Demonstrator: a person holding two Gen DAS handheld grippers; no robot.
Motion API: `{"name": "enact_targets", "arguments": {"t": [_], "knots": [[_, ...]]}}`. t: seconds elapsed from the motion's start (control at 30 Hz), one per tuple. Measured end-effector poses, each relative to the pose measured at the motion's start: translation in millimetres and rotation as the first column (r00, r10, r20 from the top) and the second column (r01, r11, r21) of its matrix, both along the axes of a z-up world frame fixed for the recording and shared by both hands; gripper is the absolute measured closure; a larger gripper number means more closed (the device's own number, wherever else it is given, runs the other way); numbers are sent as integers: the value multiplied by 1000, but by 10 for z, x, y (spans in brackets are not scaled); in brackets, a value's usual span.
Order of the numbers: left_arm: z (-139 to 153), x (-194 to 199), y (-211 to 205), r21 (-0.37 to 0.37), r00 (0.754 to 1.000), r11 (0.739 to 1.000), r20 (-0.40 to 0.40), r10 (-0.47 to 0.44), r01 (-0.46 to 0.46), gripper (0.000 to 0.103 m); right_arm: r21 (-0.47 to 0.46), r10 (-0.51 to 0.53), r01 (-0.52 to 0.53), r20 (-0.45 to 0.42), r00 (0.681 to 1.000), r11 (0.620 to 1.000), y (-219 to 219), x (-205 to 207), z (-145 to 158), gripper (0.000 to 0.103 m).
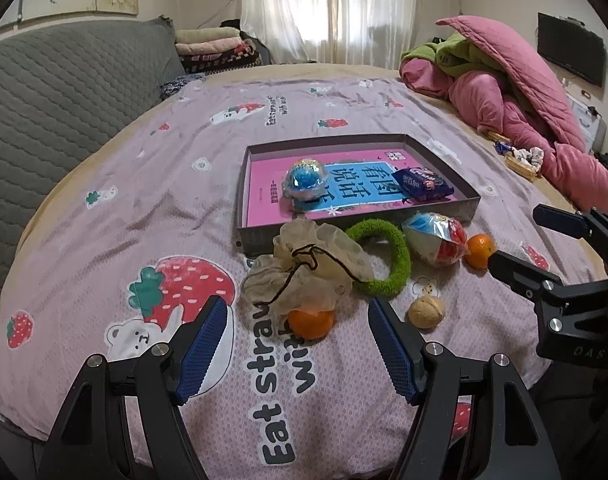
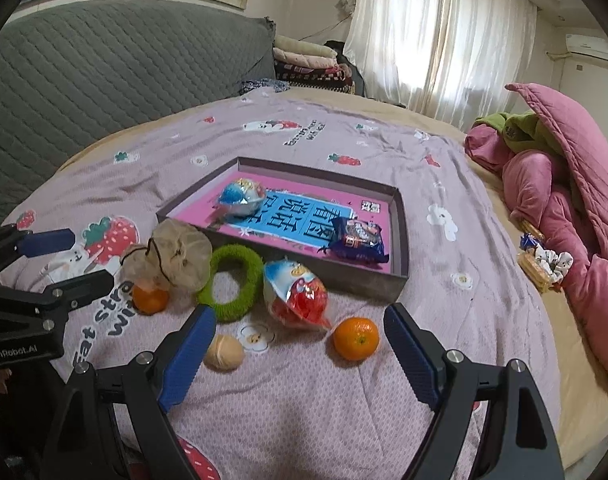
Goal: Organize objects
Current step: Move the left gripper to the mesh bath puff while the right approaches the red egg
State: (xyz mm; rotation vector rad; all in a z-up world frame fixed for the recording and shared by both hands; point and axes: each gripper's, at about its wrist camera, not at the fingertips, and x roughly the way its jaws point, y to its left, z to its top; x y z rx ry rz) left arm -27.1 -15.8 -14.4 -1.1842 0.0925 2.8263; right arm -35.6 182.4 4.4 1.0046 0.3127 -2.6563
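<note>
Left hand-held gripper point(image 1: 297, 312) agape, empty.

mesh pouch point(image 1: 308, 264) half hiding orange point(image 1: 311, 322)

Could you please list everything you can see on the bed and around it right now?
tray: 1, grey, middle of bedsheet
book: 1, pink and blue, flat inside tray
blue egg toy: 1, wrapped, on book
snack packet: 1, dark blue, in tray
mesh pouch: 1, beige, before tray
green ring: 1, beside pouch
red egg toy: 1, wrapped, red and white, before tray
oranges: 2, one touching pouch, other near red egg
walnut: 1, tan, near edge
quilt: 1, pink, far right
left tool: 1, blue pads, open
right tool: 1, blue pads, open
</note>
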Motion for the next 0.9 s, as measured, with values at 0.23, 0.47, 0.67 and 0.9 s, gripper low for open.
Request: {"name": "enact_targets", "arguments": {"t": [0.23, 0.47, 0.67, 0.9], "knots": [[-64, -24, -24, 38, 999, 999, 39, -15, 13, 29, 16, 9, -9, 23, 1000, 1000, -6, 13, -88, 17], [-133, -75, -50, 39, 999, 999, 51, -10, 8, 29, 22, 7, -8, 40, 999, 1000, 17, -19, -164, 17], [-151, -101, -53, 43, 999, 999, 52, -8, 6, 29, 24, -2, 1, 57, 998, 1000, 47, -72, -239, 17], [-214, -253, -61, 34, 998, 999, 61, -16, 14, 29, 36, 2, -5, 73, 997, 999, 37, -113, -318, 17]]}}
